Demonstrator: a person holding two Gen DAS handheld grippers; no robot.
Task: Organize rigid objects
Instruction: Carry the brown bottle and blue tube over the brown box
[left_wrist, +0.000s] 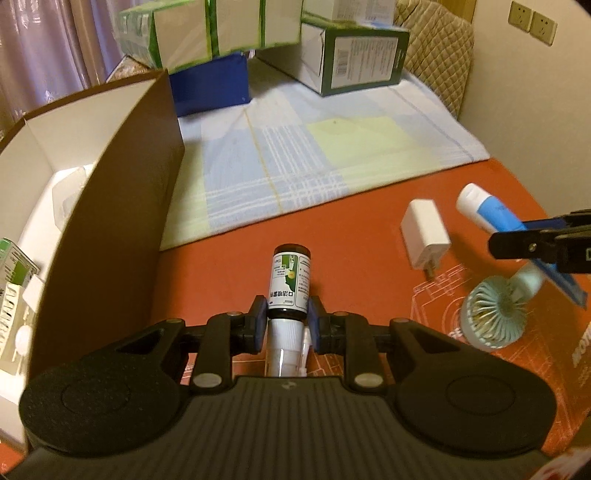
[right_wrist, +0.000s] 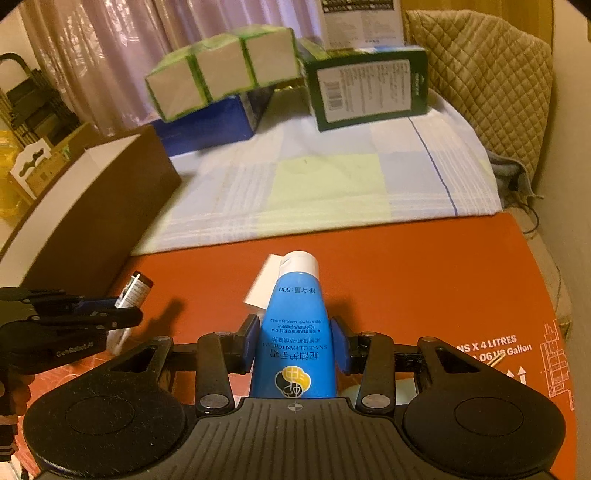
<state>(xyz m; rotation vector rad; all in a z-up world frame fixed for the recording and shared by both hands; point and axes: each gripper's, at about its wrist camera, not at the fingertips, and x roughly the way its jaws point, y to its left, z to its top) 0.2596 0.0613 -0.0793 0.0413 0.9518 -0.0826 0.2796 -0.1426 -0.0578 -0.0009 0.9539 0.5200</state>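
My left gripper is shut on a small dark spray bottle with a green and white label, its white spray head toward the camera. It hangs over the red cardboard surface, just right of a brown open box. My right gripper is shut on a blue hand cream tube, white cap pointing away. In the left wrist view the right gripper holds the tube at the right edge. In the right wrist view the left gripper carries the bottle at the left.
A white charger plug and a pale blue handheld fan lie on the red cardboard. The brown box holds several small packs. A checked cloth lies behind, with green cartons and a blue box beyond.
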